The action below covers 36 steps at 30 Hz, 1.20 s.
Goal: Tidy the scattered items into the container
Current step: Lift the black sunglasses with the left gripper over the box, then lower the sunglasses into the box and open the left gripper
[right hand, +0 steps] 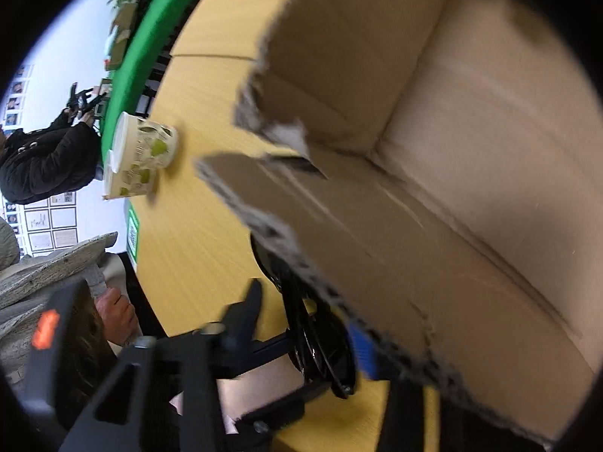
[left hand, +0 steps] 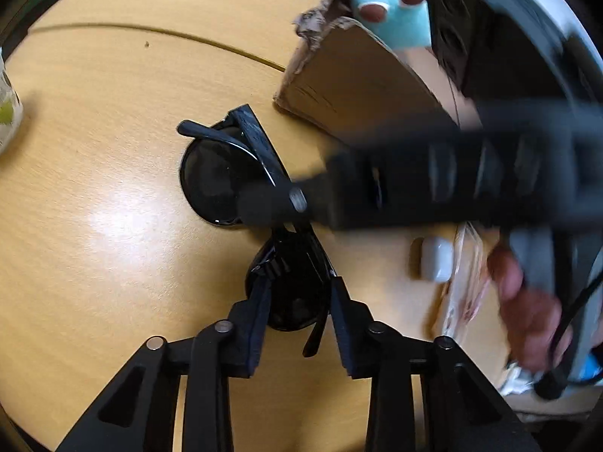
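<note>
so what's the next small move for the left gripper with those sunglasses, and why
Probably close the left gripper on the sunglasses. Its fingers already straddle the near lens on the table, with gaps on both sides, so nothing is gripped yet. The cardboard box sits just beyond, so a lift over its wall could follow. The right gripper crosses the frame above the glasses, so go slowly.

Your left gripper points downward, its jaws parted. Your right gripper extends across it, blurred; jaw state is indeterminate.
</note>
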Each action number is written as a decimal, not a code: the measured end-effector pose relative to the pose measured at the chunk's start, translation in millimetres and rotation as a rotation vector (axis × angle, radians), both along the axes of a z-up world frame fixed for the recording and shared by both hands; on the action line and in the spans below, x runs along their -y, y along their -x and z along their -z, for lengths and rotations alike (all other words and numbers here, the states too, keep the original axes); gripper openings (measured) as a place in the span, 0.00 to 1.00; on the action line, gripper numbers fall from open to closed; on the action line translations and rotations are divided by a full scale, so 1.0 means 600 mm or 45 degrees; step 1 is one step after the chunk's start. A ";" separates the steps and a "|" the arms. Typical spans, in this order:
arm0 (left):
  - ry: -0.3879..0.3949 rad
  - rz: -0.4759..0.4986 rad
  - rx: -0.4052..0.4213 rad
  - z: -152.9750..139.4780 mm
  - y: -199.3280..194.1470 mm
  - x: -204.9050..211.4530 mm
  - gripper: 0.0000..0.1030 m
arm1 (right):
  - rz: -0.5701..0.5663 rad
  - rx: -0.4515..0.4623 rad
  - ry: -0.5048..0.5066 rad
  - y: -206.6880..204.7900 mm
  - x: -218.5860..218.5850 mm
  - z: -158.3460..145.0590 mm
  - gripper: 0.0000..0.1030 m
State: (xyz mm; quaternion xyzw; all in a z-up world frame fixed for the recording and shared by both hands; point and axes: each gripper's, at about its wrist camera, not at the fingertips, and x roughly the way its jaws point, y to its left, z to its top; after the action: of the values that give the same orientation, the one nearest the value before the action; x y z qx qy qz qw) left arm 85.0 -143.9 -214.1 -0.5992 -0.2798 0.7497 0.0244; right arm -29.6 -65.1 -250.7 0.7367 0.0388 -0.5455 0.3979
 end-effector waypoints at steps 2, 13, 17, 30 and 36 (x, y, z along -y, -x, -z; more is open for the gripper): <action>-0.009 0.024 -0.001 -0.002 -0.001 0.001 0.22 | -0.012 0.002 0.021 -0.006 -0.007 -0.002 0.16; -0.007 0.187 -0.053 -0.058 -0.016 -0.009 0.08 | 0.124 0.014 0.145 -0.006 -0.090 -0.057 0.12; 0.015 0.267 -0.130 -0.119 -0.015 -0.024 0.08 | 0.185 -0.032 0.219 -0.005 -0.121 -0.118 0.12; 0.073 0.499 -0.409 -0.295 0.113 -0.119 0.07 | 0.543 -0.217 0.480 0.117 -0.274 -0.309 0.10; 0.092 0.626 -0.487 -0.327 0.210 -0.168 0.06 | 0.661 -0.293 0.537 0.178 -0.321 -0.344 0.09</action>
State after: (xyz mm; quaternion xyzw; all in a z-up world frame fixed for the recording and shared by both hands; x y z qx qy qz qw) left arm -40.9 -43.0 -17.8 -0.4976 -0.0900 0.8299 0.2358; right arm -136.4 127.6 -44.4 0.5572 -0.2186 -0.7040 0.3821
